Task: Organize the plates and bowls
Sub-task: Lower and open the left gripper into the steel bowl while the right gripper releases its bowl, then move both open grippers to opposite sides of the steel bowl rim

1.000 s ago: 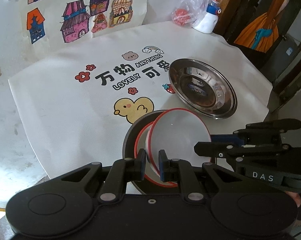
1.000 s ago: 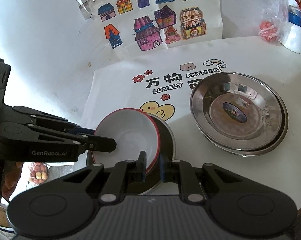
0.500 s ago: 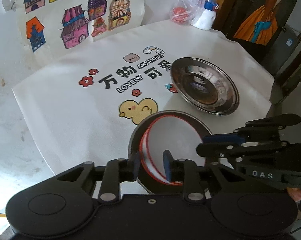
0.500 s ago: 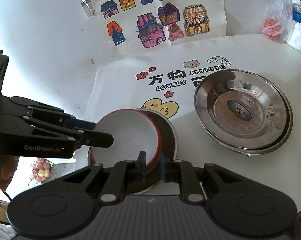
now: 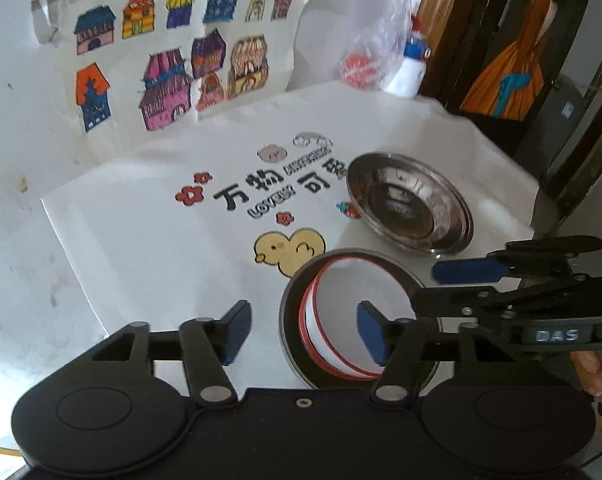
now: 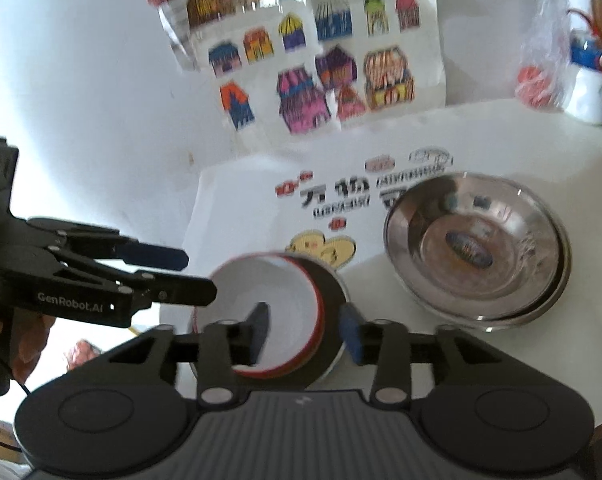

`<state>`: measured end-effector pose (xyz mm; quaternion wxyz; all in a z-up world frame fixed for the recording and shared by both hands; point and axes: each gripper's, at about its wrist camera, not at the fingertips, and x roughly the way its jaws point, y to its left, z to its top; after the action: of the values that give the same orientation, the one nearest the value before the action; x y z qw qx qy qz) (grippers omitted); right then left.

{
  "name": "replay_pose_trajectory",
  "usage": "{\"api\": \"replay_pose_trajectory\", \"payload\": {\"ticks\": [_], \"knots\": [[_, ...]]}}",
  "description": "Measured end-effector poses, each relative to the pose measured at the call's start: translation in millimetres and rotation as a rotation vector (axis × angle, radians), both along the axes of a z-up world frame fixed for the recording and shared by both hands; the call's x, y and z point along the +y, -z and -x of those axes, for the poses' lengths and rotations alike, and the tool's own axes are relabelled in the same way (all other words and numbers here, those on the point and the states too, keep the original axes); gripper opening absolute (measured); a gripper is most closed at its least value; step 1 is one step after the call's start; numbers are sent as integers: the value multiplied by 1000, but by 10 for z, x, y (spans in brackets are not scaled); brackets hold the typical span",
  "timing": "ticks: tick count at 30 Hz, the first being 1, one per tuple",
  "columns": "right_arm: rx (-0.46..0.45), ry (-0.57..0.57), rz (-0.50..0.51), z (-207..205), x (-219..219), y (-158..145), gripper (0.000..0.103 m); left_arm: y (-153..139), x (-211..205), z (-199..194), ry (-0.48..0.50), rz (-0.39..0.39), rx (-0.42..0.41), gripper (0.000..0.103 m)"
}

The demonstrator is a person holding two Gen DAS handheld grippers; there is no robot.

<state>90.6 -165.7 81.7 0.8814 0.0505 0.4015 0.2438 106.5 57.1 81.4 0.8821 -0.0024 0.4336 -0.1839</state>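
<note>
**Both grippers apart over nested bowls; steel plates stacked to the right**

Far left: white wall, scuffed, with a paper sheet of coloured house drawings [image 5: 169, 68] taped up, crinkled at the edges. Below it a white printed mat [image 5: 149, 216] lies flat on the round table, matte, showing black characters, red flowers and a yellow duck [image 5: 289, 250].

Left gripper [image 5: 301, 330]: black plastic body, blue pads, jaws spread wide and holding nothing. Left finger sits over bare mat, right finger over the bowl's rim area; contact can't be judged.

Centre, near the table's front edge: white bowl with red rim [image 5: 353, 312], round, smooth, glossy, sitting tilted inside a wider dark grey bowl [image 5: 293, 320] with a thin metallic lip. A second red line under the white rim looks like another bowl of the same kind beneath, not sure. The duck print is just beside the dark bowl.

Right gripper [image 6: 305, 328]: same black build, jaws apart, empty; one finger is over the white bowl's inside, the other over the dark bowl's edge. View is motion-blurred.

Right: stacked stainless steel plates [image 6: 477, 248], round, shallow, shiny with reflections, sticker in the middle, apart from the bowls, on the mat's right edge.

Far right, back: clear plastic bag [image 6: 541, 60] with something red inside, touching a white bottle with blue top [image 6: 589, 92]
</note>
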Motion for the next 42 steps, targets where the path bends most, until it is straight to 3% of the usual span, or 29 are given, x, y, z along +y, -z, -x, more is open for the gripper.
{"api": "replay_pose_trajectory", "payload": {"ticks": [2, 4, 8, 10, 17, 25, 42], "knots": [[-31, 15, -21, 51, -42, -69, 64, -37, 27, 20, -11, -5, -28, 72], [-56, 22, -30, 78, -76, -135, 80, -82, 55, 41, -17, -7, -56, 80], [-111, 44, -30, 178, -147, -281, 96, -162, 142, 104, -39, -13, -122, 100], [-127, 57, -26, 221, -170, -336, 103, -181, 201, 156, -42, -11, -169, 102], [-160, 84, 23, 375, -256, -299, 103, -1, 396, 290, -84, 7, -193, 102], [-98, 100, 109, 347, -289, -104, 103, 274, 457, 324, -113, 39, -106, 102], [-1, 41, 251, 26, -96, 105, 103, 464, 323, 93, -66, -23, -12, 102]]}}
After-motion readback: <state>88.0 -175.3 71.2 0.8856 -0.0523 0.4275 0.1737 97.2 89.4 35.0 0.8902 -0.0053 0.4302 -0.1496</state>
